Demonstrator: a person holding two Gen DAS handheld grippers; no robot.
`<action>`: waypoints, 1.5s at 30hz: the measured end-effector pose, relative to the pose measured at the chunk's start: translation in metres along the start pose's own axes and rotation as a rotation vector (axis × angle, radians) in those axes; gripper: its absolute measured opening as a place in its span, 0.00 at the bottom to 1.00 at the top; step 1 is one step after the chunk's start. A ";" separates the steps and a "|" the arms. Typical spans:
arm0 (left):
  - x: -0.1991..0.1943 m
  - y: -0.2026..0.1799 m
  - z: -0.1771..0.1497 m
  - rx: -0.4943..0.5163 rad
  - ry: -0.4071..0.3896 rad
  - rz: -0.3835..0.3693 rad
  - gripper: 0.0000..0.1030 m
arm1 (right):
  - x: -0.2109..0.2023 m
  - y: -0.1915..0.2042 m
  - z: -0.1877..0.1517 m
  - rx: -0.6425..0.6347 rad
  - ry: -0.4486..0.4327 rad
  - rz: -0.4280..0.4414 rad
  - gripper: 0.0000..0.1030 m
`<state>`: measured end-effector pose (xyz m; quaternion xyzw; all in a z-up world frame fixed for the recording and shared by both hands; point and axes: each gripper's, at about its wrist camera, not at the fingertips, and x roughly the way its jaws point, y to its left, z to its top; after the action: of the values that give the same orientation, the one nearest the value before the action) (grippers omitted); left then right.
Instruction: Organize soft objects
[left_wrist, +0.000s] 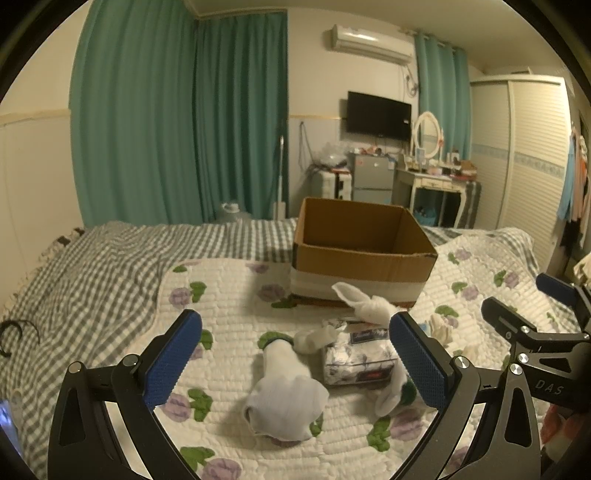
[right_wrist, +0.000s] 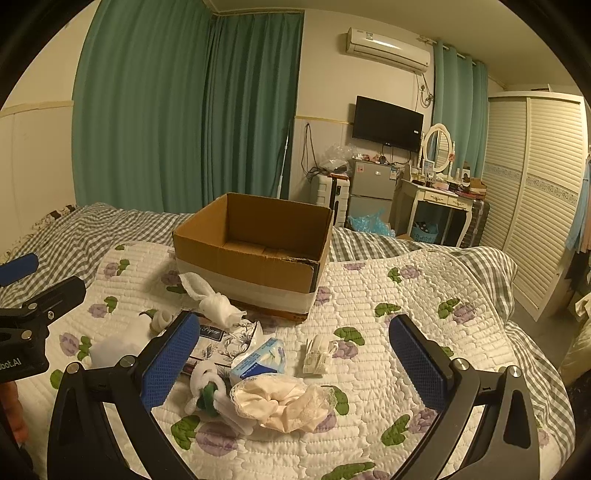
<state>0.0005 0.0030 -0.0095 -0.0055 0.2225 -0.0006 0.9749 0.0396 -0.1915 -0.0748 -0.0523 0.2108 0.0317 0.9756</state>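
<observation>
An open cardboard box (left_wrist: 364, 254) (right_wrist: 255, 251) stands on the floral quilt, seemingly empty. In front of it lie soft things. In the left wrist view a white sock (left_wrist: 286, 391) lies between my open left gripper's (left_wrist: 295, 354) fingers, with a tissue pack (left_wrist: 356, 360) and a knotted white cloth (left_wrist: 365, 302) beyond. In the right wrist view my open right gripper (right_wrist: 293, 354) hovers over a cream lace scrunchie (right_wrist: 282, 404), a blue tissue packet (right_wrist: 260, 360), a folded face mask (right_wrist: 317, 354) and a white sock with green trim (right_wrist: 207, 387).
The quilt (right_wrist: 406, 314) covers a bed with a grey checked sheet (left_wrist: 92, 266). Green curtains, a dresser, a small fridge and a louvred wardrobe (right_wrist: 535, 192) stand beyond the bed. The bed's right edge drops to the floor.
</observation>
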 end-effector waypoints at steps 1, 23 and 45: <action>0.000 0.000 0.000 0.000 0.000 -0.001 1.00 | 0.000 0.000 0.000 -0.001 0.000 0.000 1.00; 0.000 0.001 0.000 0.001 0.004 -0.002 1.00 | 0.001 0.001 0.001 -0.001 0.003 0.000 1.00; -0.010 0.005 0.015 -0.031 0.010 -0.013 1.00 | -0.020 0.007 0.011 -0.014 -0.018 0.014 1.00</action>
<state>-0.0022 0.0085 0.0083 -0.0222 0.2272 -0.0036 0.9736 0.0250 -0.1839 -0.0570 -0.0574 0.2022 0.0407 0.9768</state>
